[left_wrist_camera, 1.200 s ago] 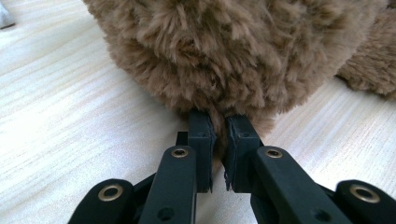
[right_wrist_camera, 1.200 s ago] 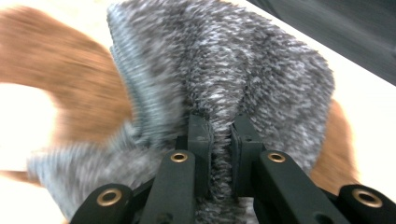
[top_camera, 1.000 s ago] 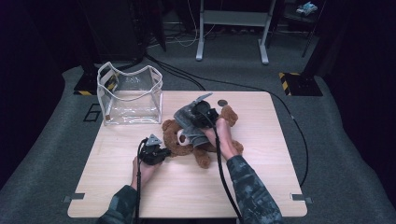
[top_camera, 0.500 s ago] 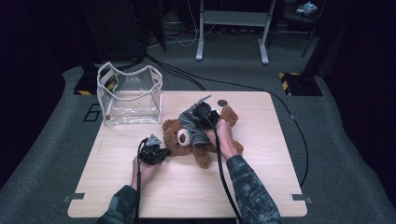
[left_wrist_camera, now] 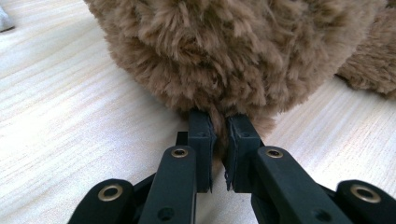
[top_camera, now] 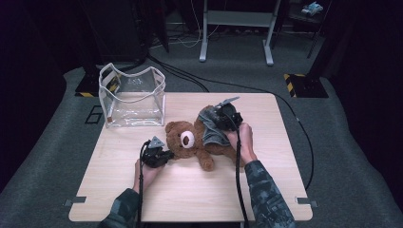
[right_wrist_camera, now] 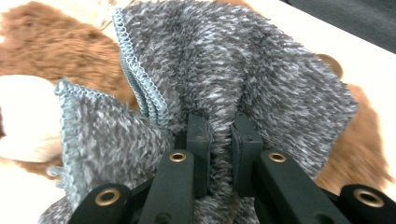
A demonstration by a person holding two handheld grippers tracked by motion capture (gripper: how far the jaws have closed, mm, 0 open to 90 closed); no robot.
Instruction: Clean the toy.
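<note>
My left gripper [top_camera: 164, 155] is pinched shut on a tuft of fur on the teddy bear [top_camera: 190, 142], which lies on its back mid-table [top_camera: 109, 190] near the clear bag [top_camera: 133, 99]. My right gripper [top_camera: 219, 116] is clamped on a fold of the grey cloth [top_camera: 211, 130] draped across the bear's belly. Both look light, soft and floppy; I judge a bunched fold holds best. The bear's long axis runs across the table, head toward my left.

Shaggy brown plush teddy bear [top_camera: 190, 142], nubby grey terry cloth [right_wrist_camera: 243, 79], matt pale wood table [top_camera: 266, 190], glossy clear plastic bag [top_camera: 133, 97].
</note>
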